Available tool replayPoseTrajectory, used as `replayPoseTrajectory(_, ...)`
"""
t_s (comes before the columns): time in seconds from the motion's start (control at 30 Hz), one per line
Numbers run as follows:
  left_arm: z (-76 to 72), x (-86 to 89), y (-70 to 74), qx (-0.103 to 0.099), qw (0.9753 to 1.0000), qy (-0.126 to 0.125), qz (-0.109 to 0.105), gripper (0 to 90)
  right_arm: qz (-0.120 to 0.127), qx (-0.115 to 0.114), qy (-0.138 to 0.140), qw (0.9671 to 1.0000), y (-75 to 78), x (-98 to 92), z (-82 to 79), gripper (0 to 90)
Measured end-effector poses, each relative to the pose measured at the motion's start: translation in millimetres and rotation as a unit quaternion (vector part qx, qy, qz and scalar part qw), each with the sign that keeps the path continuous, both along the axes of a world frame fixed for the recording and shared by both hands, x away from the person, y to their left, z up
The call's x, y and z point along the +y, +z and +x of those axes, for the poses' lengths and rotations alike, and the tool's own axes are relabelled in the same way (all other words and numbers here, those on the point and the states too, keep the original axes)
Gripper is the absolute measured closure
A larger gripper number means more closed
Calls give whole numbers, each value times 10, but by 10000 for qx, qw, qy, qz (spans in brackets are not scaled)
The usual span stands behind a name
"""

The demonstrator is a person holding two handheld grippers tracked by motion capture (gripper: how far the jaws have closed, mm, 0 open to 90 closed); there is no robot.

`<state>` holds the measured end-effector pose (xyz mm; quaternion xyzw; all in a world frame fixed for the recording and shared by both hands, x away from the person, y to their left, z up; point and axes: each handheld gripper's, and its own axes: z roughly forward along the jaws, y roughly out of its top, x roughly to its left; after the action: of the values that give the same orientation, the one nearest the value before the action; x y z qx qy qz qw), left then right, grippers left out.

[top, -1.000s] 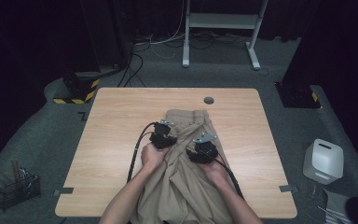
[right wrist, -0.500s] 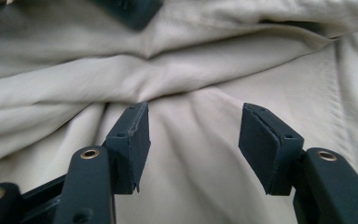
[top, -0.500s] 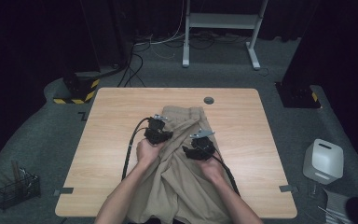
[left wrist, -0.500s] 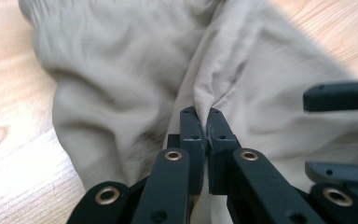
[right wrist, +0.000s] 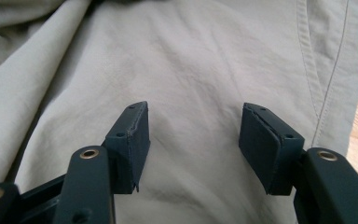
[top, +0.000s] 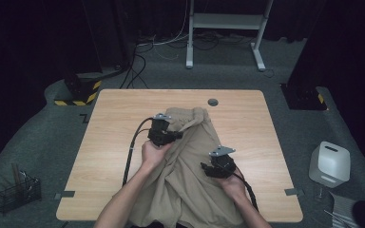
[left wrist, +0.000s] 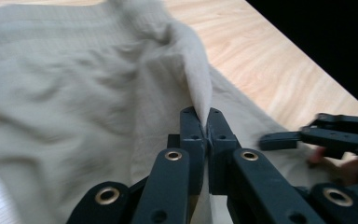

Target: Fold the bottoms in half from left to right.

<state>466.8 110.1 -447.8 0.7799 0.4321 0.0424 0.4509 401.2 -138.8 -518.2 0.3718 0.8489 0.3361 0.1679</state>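
The left gripper point(left wrist: 207, 122) pinches a fold of the beige trousers point(top: 190, 166) while the right gripper point(right wrist: 193, 140), jaws apart, hovers over the cloth, probably seeking a second grip.

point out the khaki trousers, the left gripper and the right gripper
khaki trousers point(top: 190, 183), high view, bare cloth between the two hands
left gripper point(left wrist: 207, 122), left gripper view, tips of its fingers, shut on a fold of cloth
right gripper point(right wrist: 193, 135), right gripper view, gap between its open fingers

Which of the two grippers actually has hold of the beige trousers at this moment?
The left gripper: its jaws are shut on a raised fold of the beige trousers. The right gripper has its jaws wide apart above flat cloth, gripping nothing.
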Motion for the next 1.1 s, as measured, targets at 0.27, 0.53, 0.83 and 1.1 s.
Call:
replayPoseTrajectory(0.27,23,-442,33,1,9993,-378,-51,878,194,-191,3,9996,-53,-7,-9,428)
replayPoseTrajectory(0.53,148,-760,-224,429,9973,-571,166,857,191,-198,3,9996,-53,-6,-6,428)
replayPoseTrajectory(0.83,112,-581,-133,335,9984,-406,209,574,186,-199,1,9996,-52,-5,-5,429)
replayPoseTrajectory(1.1,-77,-82,4,101,9995,-204,233,449,54,-169,47,9998,14,5,-39,427)
